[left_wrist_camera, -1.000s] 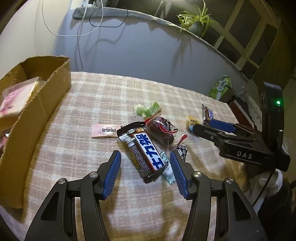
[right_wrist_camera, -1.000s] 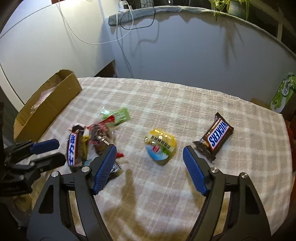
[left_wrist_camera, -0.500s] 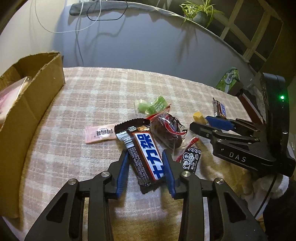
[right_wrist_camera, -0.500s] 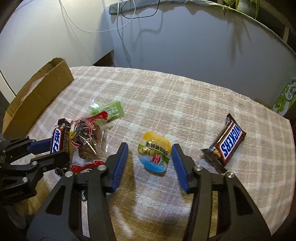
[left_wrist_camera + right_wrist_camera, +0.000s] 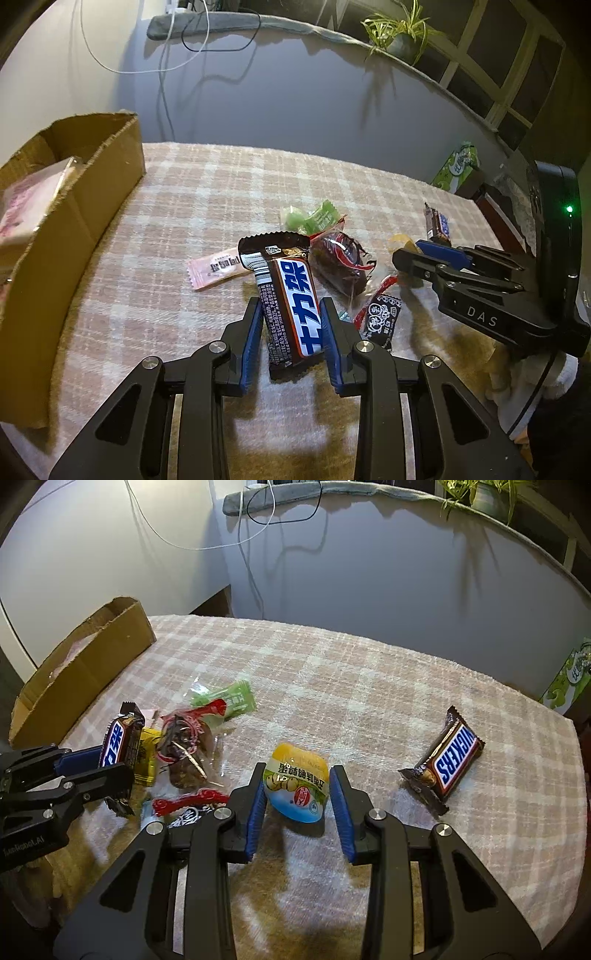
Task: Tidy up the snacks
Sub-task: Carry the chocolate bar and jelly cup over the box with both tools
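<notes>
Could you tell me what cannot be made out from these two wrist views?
- Cardboard box contents: the left wrist view shows only a pink packet; the frame edge and box wall hide the rest.
- Small teal wrapper behind the left gripper, which is shut on the chocolate bar: mostly hidden.
- Whether the right gripper actually touches the yellow pack: unclear.
- Black sachet, right wrist view: covered by a finger.

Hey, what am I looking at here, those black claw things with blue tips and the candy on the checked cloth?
They are two hand-held grippers worked by a person, each with a camera looking along its fingers, so each picture is one gripper's view. The left gripper is shut on a chocolate bar. The right gripper is shut on a yellow jelly cup. On the cloth lie a Snickers, a green candy and other sweets. A cardboard box stands to the left.
</notes>
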Available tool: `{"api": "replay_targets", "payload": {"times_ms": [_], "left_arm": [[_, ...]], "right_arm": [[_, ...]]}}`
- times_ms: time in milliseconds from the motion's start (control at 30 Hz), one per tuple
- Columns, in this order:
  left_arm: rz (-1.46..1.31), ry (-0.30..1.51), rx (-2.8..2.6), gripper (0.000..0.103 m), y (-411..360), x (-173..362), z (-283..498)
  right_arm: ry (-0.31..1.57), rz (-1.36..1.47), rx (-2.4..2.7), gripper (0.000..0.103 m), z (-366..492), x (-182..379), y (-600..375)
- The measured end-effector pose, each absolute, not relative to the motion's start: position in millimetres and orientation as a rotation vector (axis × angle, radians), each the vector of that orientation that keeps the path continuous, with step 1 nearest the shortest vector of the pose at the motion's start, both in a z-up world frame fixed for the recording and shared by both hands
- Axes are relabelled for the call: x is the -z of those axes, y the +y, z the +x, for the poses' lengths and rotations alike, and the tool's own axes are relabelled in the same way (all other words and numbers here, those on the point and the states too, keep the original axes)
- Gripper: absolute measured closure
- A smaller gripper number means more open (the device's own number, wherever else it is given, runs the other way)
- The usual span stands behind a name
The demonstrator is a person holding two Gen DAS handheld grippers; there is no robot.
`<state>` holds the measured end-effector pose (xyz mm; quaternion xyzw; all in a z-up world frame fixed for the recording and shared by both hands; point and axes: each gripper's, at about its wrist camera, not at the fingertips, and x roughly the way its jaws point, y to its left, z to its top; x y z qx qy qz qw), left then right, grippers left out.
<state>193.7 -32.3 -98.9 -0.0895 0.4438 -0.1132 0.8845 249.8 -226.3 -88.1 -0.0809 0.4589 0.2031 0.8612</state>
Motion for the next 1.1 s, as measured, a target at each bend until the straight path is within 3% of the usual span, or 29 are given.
{"api": "replay_targets", "payload": {"times_ms": [633,1100], "left_arm": [[-0.220,0.776,0.155,0.074,32.6,43.4,152.9],[-0.258,0.742,0.014,0.074,110.9,34.8,132.1]], "right_arm": [[0.806,-0.179,-0.547,0.068,207.7,11.4,-162.6],[0.768,-0.215,-0.693,0.068,209.4,-0.5,-55.9]]}}
